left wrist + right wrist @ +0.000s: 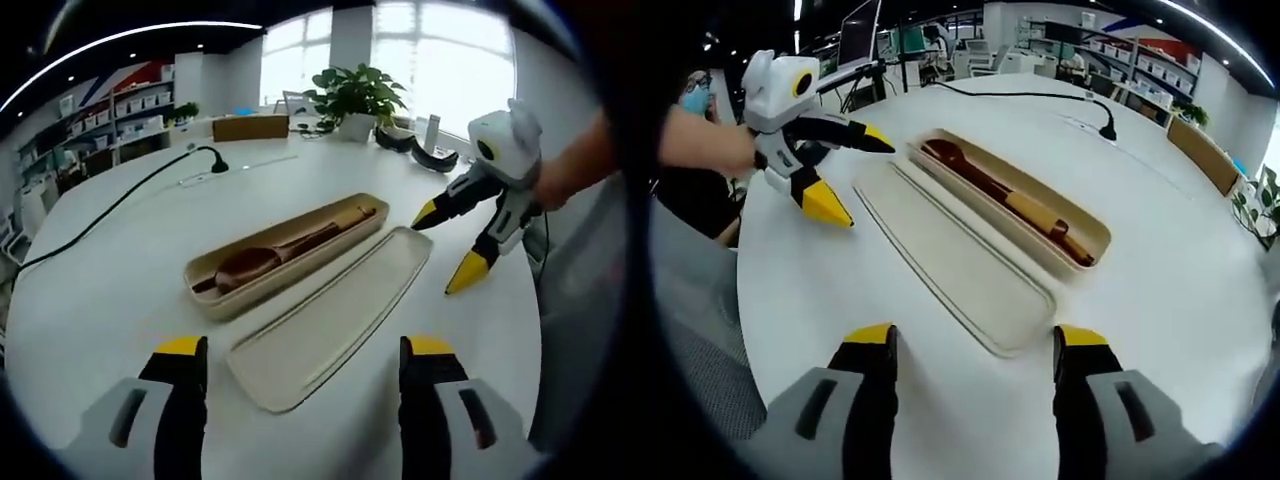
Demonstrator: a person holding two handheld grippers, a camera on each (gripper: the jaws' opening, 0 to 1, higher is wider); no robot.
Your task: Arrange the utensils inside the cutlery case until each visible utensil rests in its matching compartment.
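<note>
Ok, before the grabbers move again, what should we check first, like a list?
1. Case open: ok, lid lies beside it on the table.
2. Spoon inside the case: ok.
3. Each utensil in its own slot: cannot tell, too small.
4. Left gripper open and empty: ok.
5. Right gripper open and empty: ok.
6. Cable away from the case: ok.
</note>
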